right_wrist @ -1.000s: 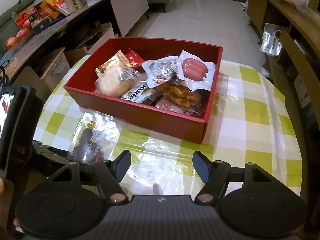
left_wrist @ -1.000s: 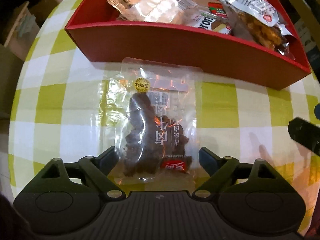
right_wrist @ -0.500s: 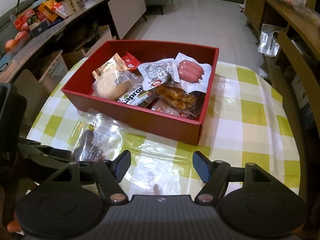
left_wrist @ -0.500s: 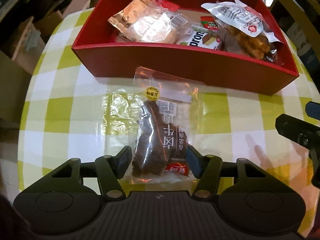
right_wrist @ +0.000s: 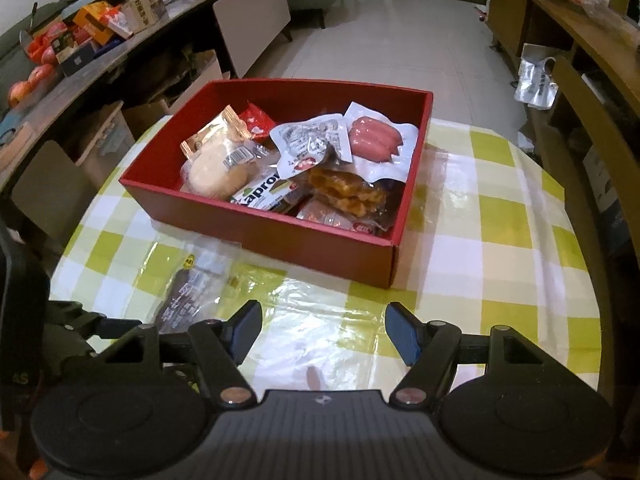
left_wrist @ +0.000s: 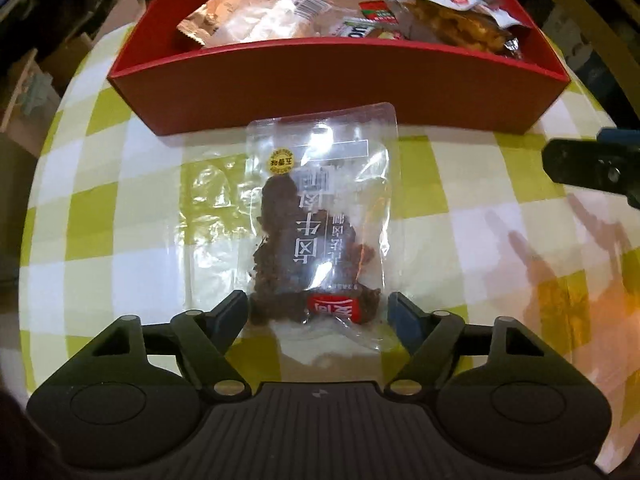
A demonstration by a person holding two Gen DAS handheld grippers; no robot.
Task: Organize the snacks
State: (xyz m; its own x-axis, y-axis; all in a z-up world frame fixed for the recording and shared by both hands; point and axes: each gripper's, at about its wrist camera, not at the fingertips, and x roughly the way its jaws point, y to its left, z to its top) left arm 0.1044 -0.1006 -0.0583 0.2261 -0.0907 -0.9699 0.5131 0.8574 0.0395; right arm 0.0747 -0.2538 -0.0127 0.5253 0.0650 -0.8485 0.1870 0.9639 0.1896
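The left gripper's (left_wrist: 318, 314) fingers are spreading apart, with the near end of the clear jerky packet (left_wrist: 320, 224) lying between them, its edges just at the pads. The packet lies flat on the yellow-checked tablecloth (left_wrist: 104, 216), just near of the red box (right_wrist: 280, 232). That box holds a bun, sausages, waffles and other packets. To the right, the right gripper (right_wrist: 322, 330) hangs with fingers apart and nothing between them.
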